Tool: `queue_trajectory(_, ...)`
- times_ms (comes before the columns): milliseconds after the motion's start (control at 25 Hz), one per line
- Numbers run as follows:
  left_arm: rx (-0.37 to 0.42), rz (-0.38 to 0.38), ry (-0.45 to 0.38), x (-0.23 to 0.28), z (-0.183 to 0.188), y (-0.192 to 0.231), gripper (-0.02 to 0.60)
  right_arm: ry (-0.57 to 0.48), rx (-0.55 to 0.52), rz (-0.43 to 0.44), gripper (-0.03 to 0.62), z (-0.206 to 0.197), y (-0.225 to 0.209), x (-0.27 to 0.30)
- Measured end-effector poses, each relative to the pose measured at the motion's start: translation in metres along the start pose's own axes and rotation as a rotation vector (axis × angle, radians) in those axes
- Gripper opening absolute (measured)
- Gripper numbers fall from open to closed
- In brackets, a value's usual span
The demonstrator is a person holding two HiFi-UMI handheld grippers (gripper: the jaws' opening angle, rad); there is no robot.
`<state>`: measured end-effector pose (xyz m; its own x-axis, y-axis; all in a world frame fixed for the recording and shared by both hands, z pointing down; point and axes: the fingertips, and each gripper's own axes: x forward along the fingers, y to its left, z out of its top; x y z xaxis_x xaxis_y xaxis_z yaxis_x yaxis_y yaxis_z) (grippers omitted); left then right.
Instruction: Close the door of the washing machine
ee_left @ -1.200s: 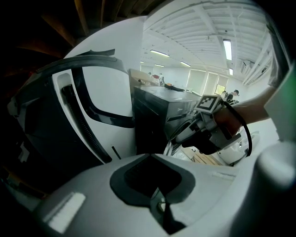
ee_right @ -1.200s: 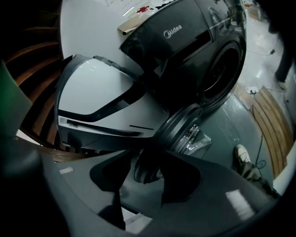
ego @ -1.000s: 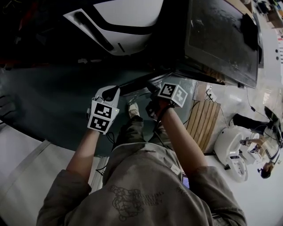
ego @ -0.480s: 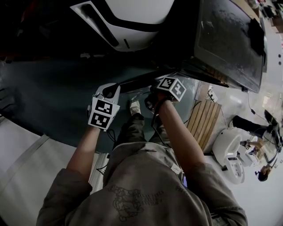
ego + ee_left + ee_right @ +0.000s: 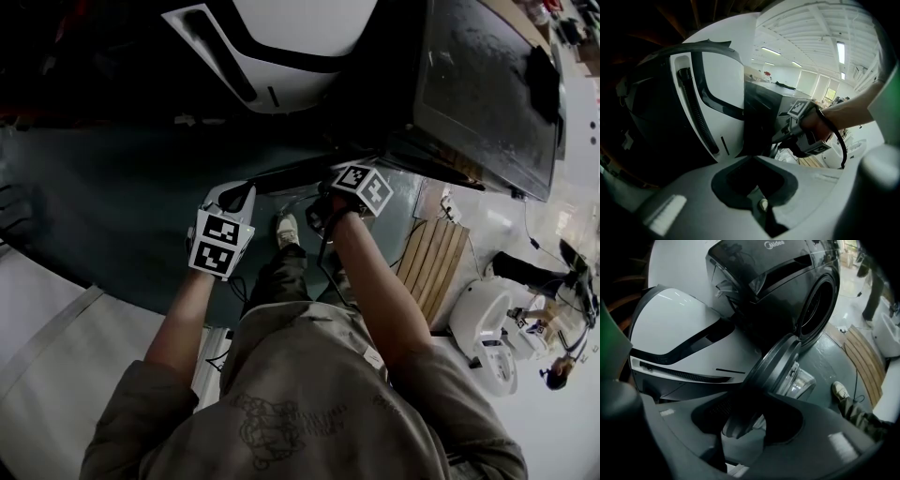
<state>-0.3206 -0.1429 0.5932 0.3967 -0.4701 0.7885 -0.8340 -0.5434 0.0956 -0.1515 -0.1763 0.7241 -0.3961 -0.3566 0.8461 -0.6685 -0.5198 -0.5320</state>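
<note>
Two tongs are out in front of the person, but only one is working. The right tongs (image 5: pixel 743 427) have their jaws closed on the outer rim of the door (image 5: pixel 776 364). This is the round dark door of the washing machine (image 5: pixel 787 277), and it stands swung wide open, edge-on to the right gripper view and well away from the drum opening (image 5: pixel 816 305). Holding the rim at the end farthest from the hinge probably gives the most leverage for swinging the door round. The left tongs (image 5: pixel 757 187) hang near the right ones, jaws together with nothing between them, pointed at a white appliance (image 5: pixel 719 93) beside the washer. That hand seems to be kept clear of the door's path. The closing looks barely begun. The next move, I judge, is a sweep of the right arm toward the opening, then a firm push so the latch catches. The main risk is the rim slipping out mid-swing.
</note>
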Motion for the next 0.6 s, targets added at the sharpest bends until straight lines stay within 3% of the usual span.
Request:
queue_trajectory(360, -0.022, 0.014, 0.015, -0.006, -0.014, -0.008, 0.0, 0.012, -0.101, 0.003, 0.229, -0.003, -0.008, -0.006)
queue_trajectory(600, -0.033, 0.021, 0.026, -0.015, -0.024, -0.025, 0.0, 0.03, -0.174, 0.003, 0.19, -0.011, -0.016, -0.014)
